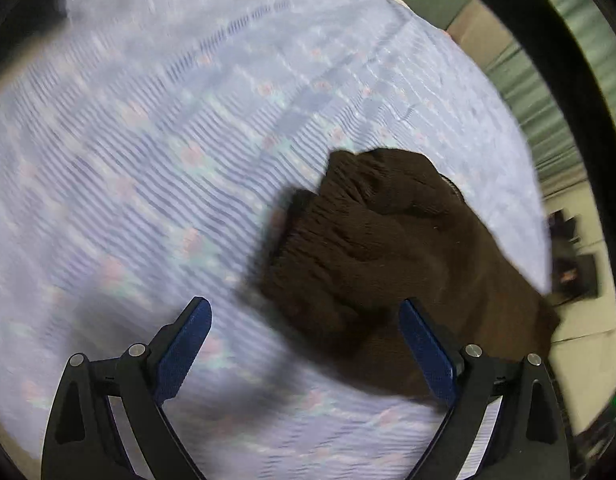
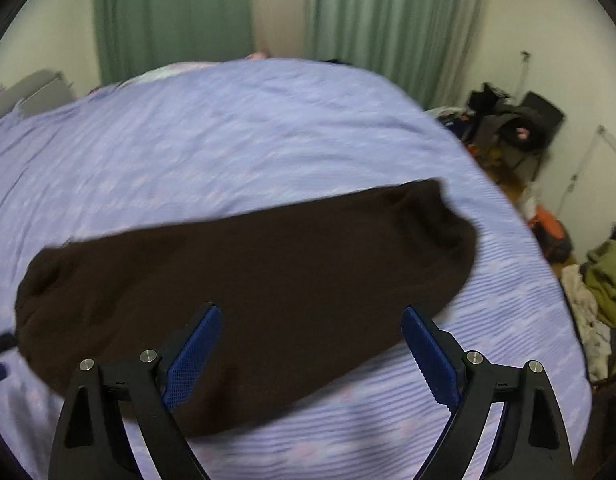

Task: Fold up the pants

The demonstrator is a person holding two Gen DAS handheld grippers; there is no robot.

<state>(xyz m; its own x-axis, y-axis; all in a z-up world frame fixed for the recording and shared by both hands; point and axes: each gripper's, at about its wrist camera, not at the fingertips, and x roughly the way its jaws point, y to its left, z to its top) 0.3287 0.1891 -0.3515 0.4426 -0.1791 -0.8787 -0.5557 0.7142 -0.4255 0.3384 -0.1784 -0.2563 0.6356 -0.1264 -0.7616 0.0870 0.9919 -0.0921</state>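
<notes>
Dark brown pants (image 2: 244,280) lie folded in a long band across the lilac striped bedspread (image 2: 236,136). In the left wrist view one bunched end of the pants (image 1: 371,248) lies near the bed's edge, on the right. My left gripper (image 1: 304,308) hovers above it, open, with blue pads (image 1: 184,352) wide apart and nothing between them. My right gripper (image 2: 311,316) is open too, held above the near edge of the pants, gripping nothing. Both views are motion-blurred.
The bedspread (image 1: 148,160) fills most of the left wrist view. Green curtains (image 2: 172,16) hang behind the bed. To the right of the bed, clutter covers the floor: a dark chair with clothes (image 2: 519,120) and a pile of garments (image 2: 603,280).
</notes>
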